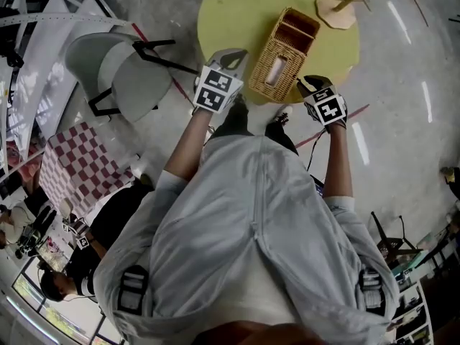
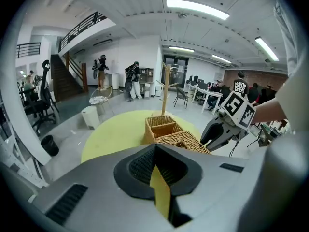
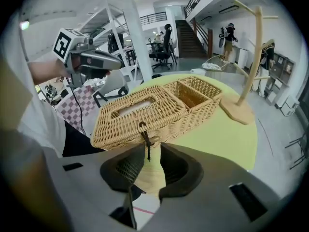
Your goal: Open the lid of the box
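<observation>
A long wicker box [image 1: 287, 52] lies on the round yellow table [image 1: 230, 13]. Its woven lid [image 3: 140, 110] with an oval slot is down over the near part; the far compartment [image 3: 193, 93] is uncovered. A dark cord latch [image 3: 145, 135] hangs at the near end of the box. My right gripper [image 3: 148, 148] stands open just before that end, the cord hanging in the gap and the pads not pressing it. My left gripper [image 2: 154, 146] is shut and holds nothing, level with the box's near left corner [image 2: 176, 138]. From the head view, both grippers [image 1: 233, 54] [image 1: 305, 83] flank the near end.
A wooden branch stand [image 1: 338, 9] rests on the table beyond the box, to the right. A grey chair [image 1: 115, 70] stands left of the table. A person sits at lower left by a checkered cloth [image 1: 75, 167]. Desks and people fill the hall farther off.
</observation>
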Demonstrator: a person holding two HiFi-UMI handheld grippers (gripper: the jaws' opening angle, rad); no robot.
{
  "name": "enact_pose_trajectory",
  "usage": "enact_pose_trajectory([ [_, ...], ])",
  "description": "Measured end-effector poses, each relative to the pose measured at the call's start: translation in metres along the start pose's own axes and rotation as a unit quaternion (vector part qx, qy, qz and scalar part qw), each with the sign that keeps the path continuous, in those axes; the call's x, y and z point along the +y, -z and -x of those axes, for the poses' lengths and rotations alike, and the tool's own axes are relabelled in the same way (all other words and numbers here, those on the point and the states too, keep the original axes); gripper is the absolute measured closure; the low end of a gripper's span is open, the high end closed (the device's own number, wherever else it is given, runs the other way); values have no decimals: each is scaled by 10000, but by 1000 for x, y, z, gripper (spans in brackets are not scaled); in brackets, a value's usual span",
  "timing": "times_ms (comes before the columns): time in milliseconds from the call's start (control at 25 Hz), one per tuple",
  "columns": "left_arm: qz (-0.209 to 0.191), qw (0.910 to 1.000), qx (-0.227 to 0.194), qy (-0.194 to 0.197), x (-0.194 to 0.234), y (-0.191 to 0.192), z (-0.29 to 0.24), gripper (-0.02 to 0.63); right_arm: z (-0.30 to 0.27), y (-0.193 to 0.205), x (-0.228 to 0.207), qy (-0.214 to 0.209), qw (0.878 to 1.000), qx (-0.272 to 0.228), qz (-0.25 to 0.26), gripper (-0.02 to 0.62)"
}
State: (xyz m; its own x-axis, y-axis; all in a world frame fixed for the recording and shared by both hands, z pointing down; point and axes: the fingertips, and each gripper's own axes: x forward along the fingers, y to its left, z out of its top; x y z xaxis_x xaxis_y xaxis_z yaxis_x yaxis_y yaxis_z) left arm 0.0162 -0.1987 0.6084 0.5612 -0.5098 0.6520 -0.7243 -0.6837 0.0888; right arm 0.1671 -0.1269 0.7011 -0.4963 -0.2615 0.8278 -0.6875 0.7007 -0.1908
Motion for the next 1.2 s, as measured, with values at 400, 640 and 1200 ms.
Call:
enact_pose_trajectory([
  [400, 96, 9995, -56, -280, 5, 1, 15, 581, -12, 2, 6, -343, 9993, 90, 80, 560],
  [640, 202, 9986, -248, -424, 9, -11, 28, 581, 8, -18, 6, -452, 9987, -170, 137, 561],
  [1200, 446, 9921, -763, -889, 29, -24, 77, 581, 59, -102, 33, -437, 9954, -609, 592, 563],
])
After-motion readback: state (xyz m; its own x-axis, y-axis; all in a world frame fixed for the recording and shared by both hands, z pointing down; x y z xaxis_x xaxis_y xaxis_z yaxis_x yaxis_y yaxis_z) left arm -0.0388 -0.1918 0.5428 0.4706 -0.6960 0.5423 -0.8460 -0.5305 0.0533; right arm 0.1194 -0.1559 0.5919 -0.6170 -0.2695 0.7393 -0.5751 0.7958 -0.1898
